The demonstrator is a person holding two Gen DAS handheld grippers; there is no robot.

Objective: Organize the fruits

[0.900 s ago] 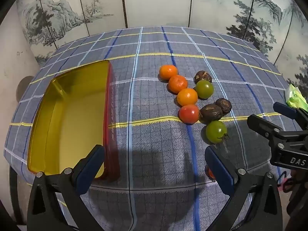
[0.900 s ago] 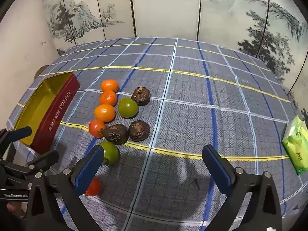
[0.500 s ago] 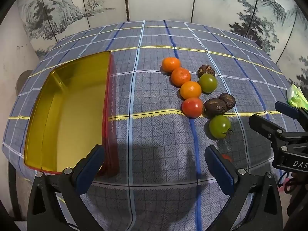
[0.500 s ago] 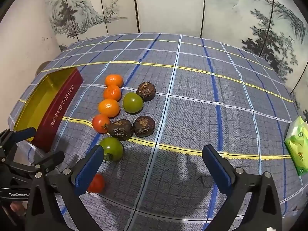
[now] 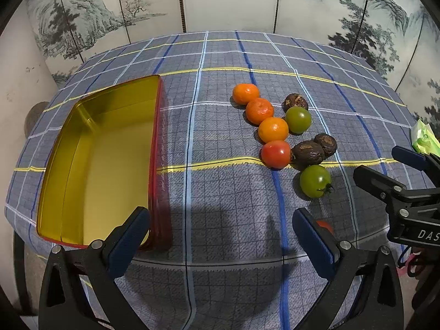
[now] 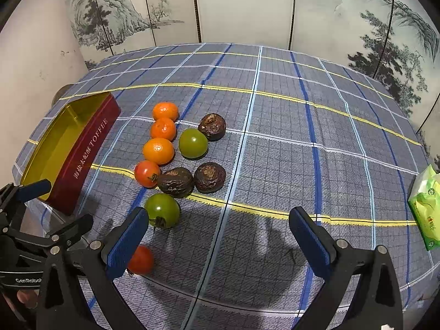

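Both cameras have edged forward, fruits sliding lower in view. Left gripper (image 5: pixel 221 229) and right gripper (image 6: pixel 217 231) hang spread, empty. Nothing is sorted yet: fruits (image 5: pixel 275 129) cluster at three o'clock of the bare tin (image 5: pixel 154 137).
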